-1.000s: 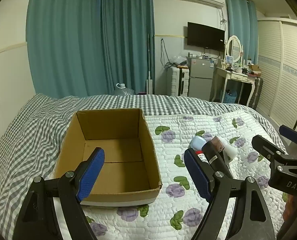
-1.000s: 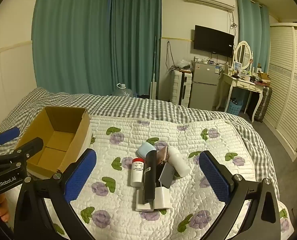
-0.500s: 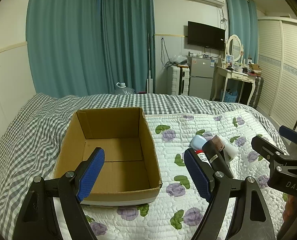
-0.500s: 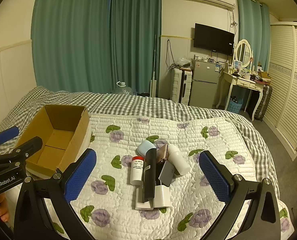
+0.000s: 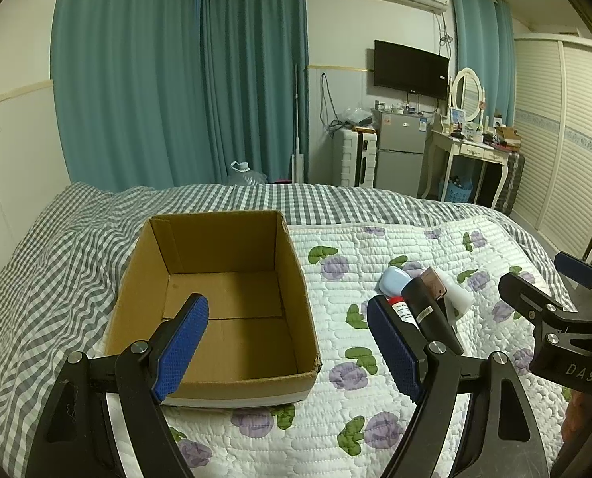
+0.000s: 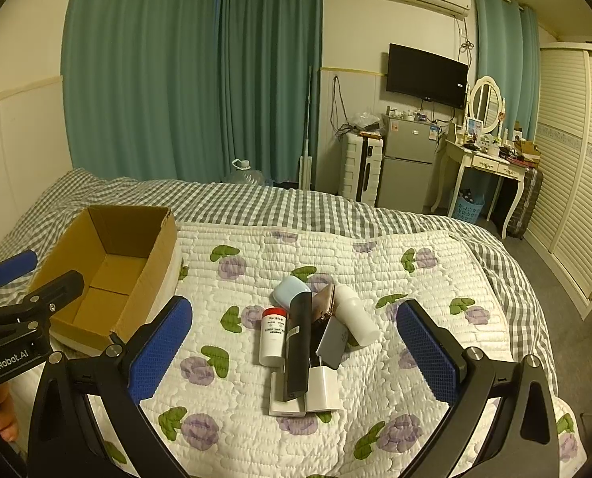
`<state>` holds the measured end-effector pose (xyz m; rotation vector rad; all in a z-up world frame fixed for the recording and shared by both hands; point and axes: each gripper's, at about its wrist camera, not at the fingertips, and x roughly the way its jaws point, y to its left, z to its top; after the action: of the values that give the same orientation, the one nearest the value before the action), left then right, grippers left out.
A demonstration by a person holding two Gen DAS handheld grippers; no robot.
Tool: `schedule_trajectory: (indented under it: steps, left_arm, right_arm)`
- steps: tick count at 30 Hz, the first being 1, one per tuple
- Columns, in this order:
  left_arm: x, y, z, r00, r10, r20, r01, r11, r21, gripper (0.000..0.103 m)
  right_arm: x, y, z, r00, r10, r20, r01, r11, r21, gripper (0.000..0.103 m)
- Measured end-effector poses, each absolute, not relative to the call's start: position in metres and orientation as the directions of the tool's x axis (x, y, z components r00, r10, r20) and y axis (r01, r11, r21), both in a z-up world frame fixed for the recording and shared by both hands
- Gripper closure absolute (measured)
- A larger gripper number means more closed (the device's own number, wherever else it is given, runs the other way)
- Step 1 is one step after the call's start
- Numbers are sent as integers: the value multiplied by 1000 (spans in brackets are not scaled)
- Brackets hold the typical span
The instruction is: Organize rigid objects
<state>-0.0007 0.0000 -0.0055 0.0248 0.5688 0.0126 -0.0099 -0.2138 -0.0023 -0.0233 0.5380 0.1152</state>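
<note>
Ahead, right gripper (image 6: 294, 348) wide, black tube (image 6: 297, 344) between pads

A bed (image 6: 435, 247) carries everything, dressed in a grey checked sheet (image 5: 48, 279) with a white floral quilt (image 6: 256, 255) over it. An open cardboard box (image 5: 216, 298) sits at the quilt's left edge. Well apart to the right lies a pile: a red-capped white bottle (image 6: 272, 336), a black tube (image 6: 297, 346), white chargers (image 6: 321, 392), and a pale blue case (image 6: 292, 292).

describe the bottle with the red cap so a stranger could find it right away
On the floral quilt, right of the cardboard box, sits a small pile. At its left edge lies a white bottle, the only item with a red cap.
</note>
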Motion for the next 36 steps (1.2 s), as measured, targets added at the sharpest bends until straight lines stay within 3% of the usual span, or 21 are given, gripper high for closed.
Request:
schedule_trajectory:
  steps: [36]
  left_arm:
    - [0,-3,-9,834,20,-552,-1,999,34,19]
  right_arm:
    - [-9,-213,-5,847,104,-521,-118,993,7,0]
